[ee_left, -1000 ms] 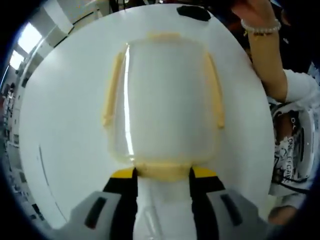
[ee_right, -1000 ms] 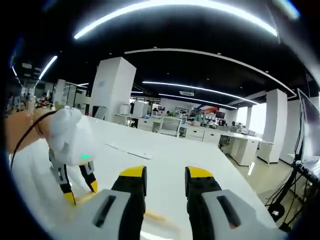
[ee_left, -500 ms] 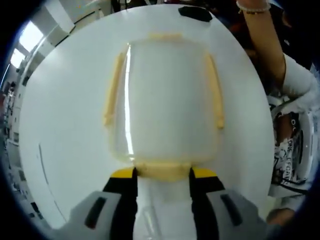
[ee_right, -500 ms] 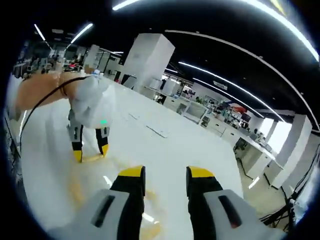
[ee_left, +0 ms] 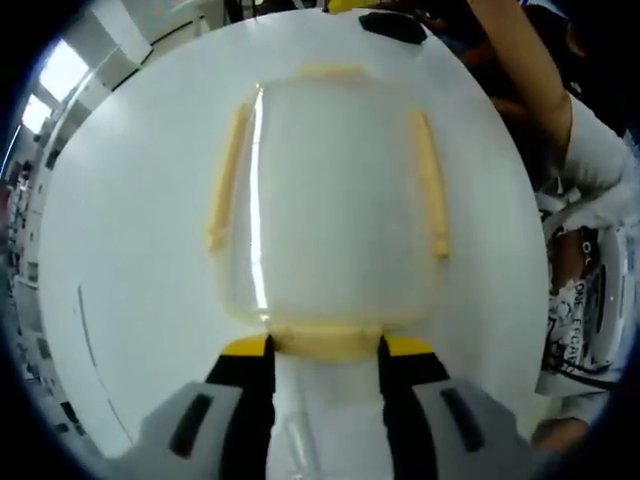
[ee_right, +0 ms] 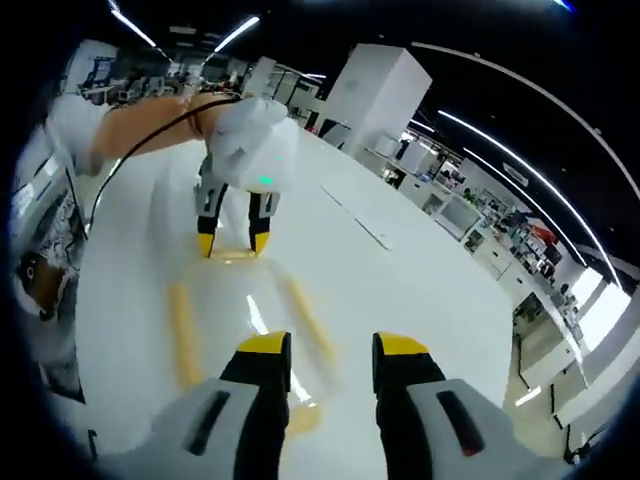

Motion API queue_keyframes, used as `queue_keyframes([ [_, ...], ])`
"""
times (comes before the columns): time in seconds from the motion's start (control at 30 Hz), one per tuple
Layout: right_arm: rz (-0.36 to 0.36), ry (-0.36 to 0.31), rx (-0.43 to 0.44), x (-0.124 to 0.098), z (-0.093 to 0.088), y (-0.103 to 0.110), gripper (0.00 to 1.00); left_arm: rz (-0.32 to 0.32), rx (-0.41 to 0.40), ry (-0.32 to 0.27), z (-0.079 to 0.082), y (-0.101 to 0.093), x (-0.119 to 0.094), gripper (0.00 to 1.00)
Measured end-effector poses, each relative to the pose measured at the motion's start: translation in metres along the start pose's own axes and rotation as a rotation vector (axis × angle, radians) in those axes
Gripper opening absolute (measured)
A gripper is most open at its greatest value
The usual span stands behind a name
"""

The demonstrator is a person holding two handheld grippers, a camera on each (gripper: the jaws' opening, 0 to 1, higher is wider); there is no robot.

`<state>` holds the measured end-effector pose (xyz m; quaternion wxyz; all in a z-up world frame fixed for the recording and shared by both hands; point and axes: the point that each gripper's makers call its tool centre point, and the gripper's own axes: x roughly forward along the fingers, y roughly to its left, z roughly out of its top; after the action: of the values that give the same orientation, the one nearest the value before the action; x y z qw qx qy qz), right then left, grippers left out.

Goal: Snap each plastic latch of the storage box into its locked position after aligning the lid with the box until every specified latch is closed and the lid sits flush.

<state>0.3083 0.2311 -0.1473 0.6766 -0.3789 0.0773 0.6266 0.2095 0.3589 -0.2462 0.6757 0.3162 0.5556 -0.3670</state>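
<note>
White worktop (ee_left: 120, 250) carries the box (ee_left: 330, 200) at frame centre; the left hand-held gripper (ee_left: 327, 350) straddles its near latch (ee_left: 325, 340), jaws apart. Right hand-held gripper (ee_right: 325, 350), released, has swung down since earlier, the box now below it.

Right gripper (ee_right: 327, 352): two yellow-tipped fingers (ee_right: 263, 356) parted, nothing between them, poised above the near end of the storage box (ee_right: 240, 330). Box lies on the white counter (ee_right: 400, 270), translucent lid on, pale yellow latches (ee_right: 183, 330) along its long sides. Left gripper (ee_right: 232, 241) at the far end, tips straddling the far latch (ee_right: 232, 254). A person's arm (ee_right: 150, 125) extends behind it.
</note>
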Motion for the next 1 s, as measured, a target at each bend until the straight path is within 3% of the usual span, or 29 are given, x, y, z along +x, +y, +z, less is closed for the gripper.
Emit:
queue_keyframes([
  [0.2,0.132,0.11,-0.129,0.002,-0.019,0.014,0.38,-0.001,0.001,0.003,-0.002,0.001,0.0,0.4],
  [0.43,0.234,0.27,-0.181,0.003,-0.051,0.023,0.4,0.0,0.003,0.017,-0.003,0.001,0.0,0.4],
  [0.67,0.299,0.351,-0.181,0.005,-0.071,0.027,0.42,-0.001,0.002,0.01,-0.004,0.001,-0.001,0.4],
  [1.0,0.364,0.404,-0.193,0.013,-0.082,0.038,0.43,-0.001,0.0,0.001,-0.005,0.001,-0.001,0.4],
])
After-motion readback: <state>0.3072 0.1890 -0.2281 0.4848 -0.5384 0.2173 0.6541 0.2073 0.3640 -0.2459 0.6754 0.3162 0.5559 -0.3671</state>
